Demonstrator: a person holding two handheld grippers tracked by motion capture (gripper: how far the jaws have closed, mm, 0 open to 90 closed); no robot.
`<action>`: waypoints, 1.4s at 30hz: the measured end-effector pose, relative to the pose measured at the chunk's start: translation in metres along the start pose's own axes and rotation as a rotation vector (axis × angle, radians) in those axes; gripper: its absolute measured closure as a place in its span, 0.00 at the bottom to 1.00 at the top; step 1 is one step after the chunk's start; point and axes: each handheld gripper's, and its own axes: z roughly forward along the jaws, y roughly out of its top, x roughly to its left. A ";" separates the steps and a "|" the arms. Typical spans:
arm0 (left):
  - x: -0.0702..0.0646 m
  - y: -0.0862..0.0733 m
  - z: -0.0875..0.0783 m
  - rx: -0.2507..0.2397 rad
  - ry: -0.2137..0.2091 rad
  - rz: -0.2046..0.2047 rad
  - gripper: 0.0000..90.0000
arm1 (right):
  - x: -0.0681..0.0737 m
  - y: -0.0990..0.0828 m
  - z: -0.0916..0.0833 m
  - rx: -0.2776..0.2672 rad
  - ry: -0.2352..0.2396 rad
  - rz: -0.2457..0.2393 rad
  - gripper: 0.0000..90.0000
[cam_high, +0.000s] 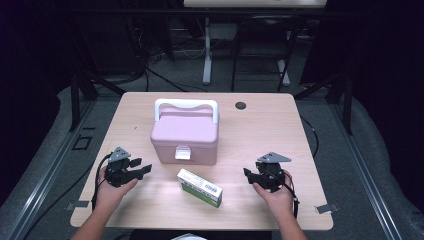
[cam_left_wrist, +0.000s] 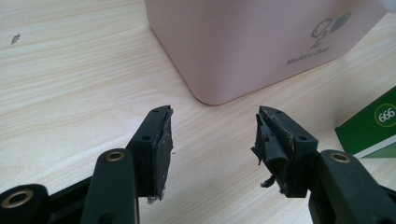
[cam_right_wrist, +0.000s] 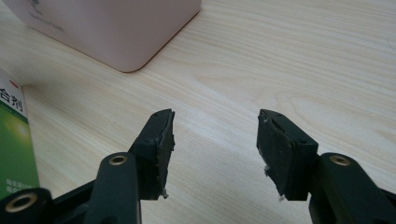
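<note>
Nearest the table's (cam_high: 280, 125) front edge, midway between left gripper (cam_high: 146, 169) and right gripper (cam_high: 247, 173), both with jaws apart and empty: green-and-white carton (cam_high: 200, 187), long axis slanting toward the front right corner, before the pink box (cam_high: 185, 134).

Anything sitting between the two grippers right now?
Yes: in the high view the green-and-white carton lies on the table between the left gripper and right gripper.

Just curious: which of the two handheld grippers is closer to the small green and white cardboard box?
Left, narrowly. The left gripper sits just left of the green and white cardboard box; the right gripper sits slightly farther off to its right.
</note>
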 end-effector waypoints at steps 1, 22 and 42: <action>0.000 0.000 0.000 0.003 0.001 0.002 0.51 | 0.001 0.000 0.000 -0.002 0.002 0.001 0.50; -0.006 0.001 -0.003 0.000 -0.024 0.012 0.51 | 0.011 0.004 -0.006 -0.030 0.054 -0.032 0.53; -0.007 0.002 -0.004 0.006 -0.037 0.007 0.51 | 0.026 0.013 -0.016 -0.015 0.123 -0.065 0.53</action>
